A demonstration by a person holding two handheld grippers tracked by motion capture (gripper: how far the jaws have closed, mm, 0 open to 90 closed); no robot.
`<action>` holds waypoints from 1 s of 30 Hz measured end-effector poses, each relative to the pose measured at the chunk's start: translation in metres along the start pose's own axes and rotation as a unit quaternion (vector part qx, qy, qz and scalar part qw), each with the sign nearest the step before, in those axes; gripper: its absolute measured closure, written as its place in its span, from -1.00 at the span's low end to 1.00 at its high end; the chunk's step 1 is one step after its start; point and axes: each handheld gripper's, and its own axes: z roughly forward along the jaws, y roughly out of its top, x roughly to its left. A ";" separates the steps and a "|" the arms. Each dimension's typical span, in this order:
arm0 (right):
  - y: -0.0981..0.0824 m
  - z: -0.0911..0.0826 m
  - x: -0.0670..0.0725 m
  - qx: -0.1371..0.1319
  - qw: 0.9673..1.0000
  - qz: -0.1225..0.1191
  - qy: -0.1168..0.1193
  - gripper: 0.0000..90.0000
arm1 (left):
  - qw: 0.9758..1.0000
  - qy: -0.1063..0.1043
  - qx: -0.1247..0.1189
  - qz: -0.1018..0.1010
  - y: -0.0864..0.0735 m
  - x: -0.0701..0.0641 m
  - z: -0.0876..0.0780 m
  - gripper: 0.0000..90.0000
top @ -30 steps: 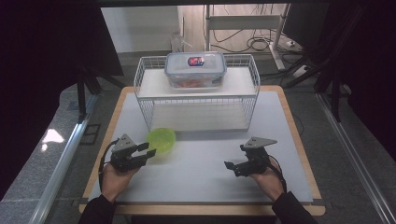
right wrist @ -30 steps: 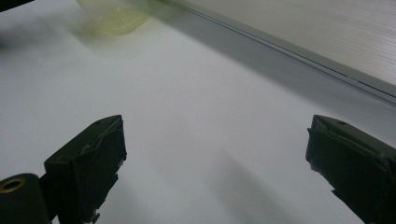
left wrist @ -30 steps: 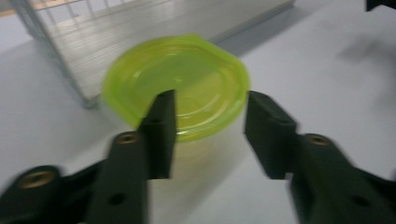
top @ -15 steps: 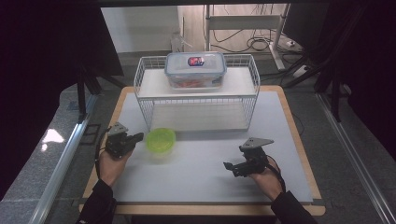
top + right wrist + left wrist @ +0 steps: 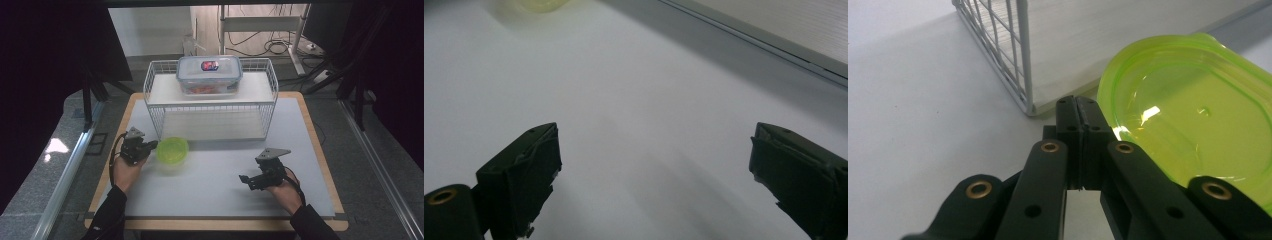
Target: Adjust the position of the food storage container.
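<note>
A translucent green bowl (image 5: 172, 150) rests on the white table top, just in front of the wire rack's left corner. My left gripper (image 5: 151, 145) lies immediately to its left, held in a hand. In the left gripper view the left gripper (image 5: 1079, 107) has its jaws pressed together with nothing between them, the tips right beside the rim of the green bowl (image 5: 1193, 115). My right gripper (image 5: 246, 180) rests near the table's front right, pointing left. In the right gripper view the right gripper (image 5: 654, 150) is wide open over bare table, with the green bowl (image 5: 539, 4) a blur far ahead.
A white wire rack (image 5: 215, 120) stands across the back middle of the table. On its top shelf sits a clear lidded container (image 5: 209, 75) with reddish contents. The rack's corner (image 5: 1015, 55) is close ahead of the left jaws. The table's wooden edge (image 5: 320, 150) frames the white mat.
The left hand has moved its gripper away from the person toward the rack, and its jaws have gone from apart to shut. The bowl and the right gripper have stayed put.
</note>
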 end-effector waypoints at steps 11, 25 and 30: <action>-0.001 0.001 0.000 0.007 1.000 -0.002 0.000 -0.86 | 1.000 -0.023 0.004 0.002 0.002 -0.014 0.006 1.00; -0.001 0.002 -0.002 0.011 1.000 0.001 0.000 -0.86 | 0.997 -0.065 0.014 0.026 0.008 -0.052 0.015 1.00; -0.002 0.002 -0.002 0.011 1.000 0.001 -0.001 -0.86 | 0.996 -0.078 0.018 0.037 0.009 -0.066 0.017 1.00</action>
